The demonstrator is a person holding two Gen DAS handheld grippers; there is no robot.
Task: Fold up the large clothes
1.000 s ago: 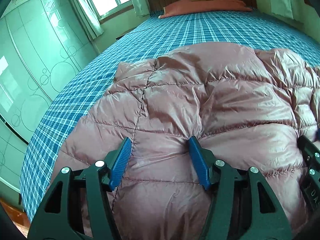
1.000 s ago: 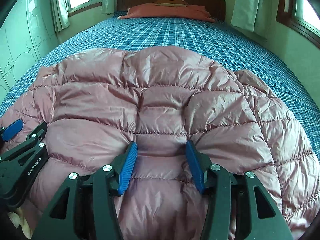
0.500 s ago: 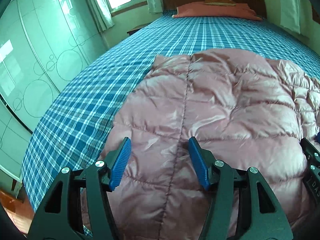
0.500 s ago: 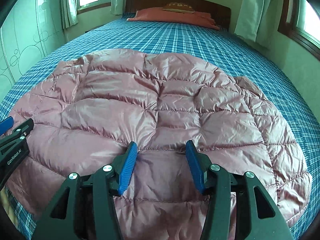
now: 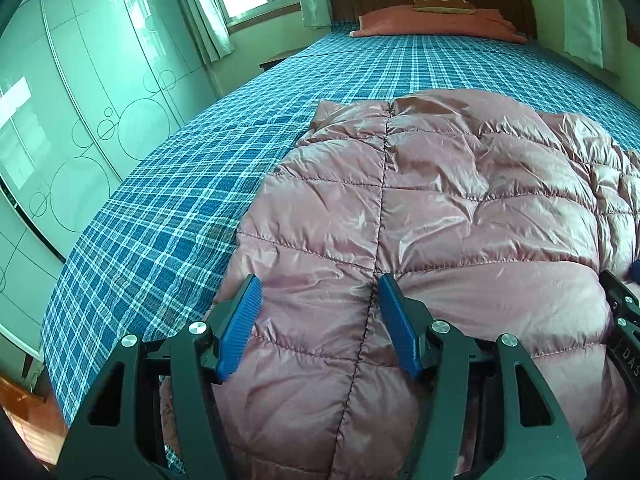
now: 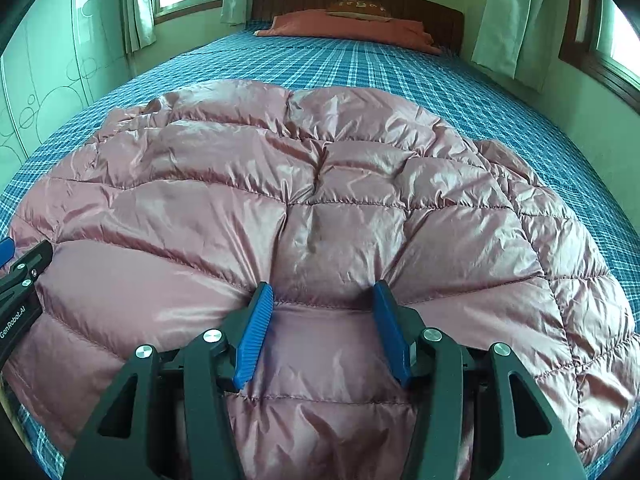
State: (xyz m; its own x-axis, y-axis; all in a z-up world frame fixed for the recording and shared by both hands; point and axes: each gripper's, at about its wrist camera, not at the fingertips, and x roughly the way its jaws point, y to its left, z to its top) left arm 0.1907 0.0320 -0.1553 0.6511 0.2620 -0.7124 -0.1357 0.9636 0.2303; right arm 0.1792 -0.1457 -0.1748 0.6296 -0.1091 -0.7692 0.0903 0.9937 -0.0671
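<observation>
A large quilted pink down jacket (image 5: 420,208) lies spread on the blue plaid bed (image 5: 192,160); it also fills the right wrist view (image 6: 320,200). My left gripper (image 5: 320,284) is open and hovers over the jacket's near left part, beside a dark seam. My right gripper (image 6: 322,290) is open over the jacket's near middle, its blue fingertips (image 6: 260,300) close to or pressing the fabric. Each gripper shows at the edge of the other's view, the right one in the left wrist view (image 5: 624,320) and the left one in the right wrist view (image 6: 20,280).
Orange pillows (image 6: 348,28) and a dark wooden headboard (image 6: 420,8) are at the far end. A green glass wardrobe (image 5: 80,120) runs along the left side of the bed. Curtained windows (image 6: 520,20) line the walls. Bare plaid sheet (image 6: 400,64) lies beyond the jacket.
Both grippers have drawn back and up from the jacket. The fabric that was puffed up between the fingers has settled flatter. More bed sheet shows to the left.
</observation>
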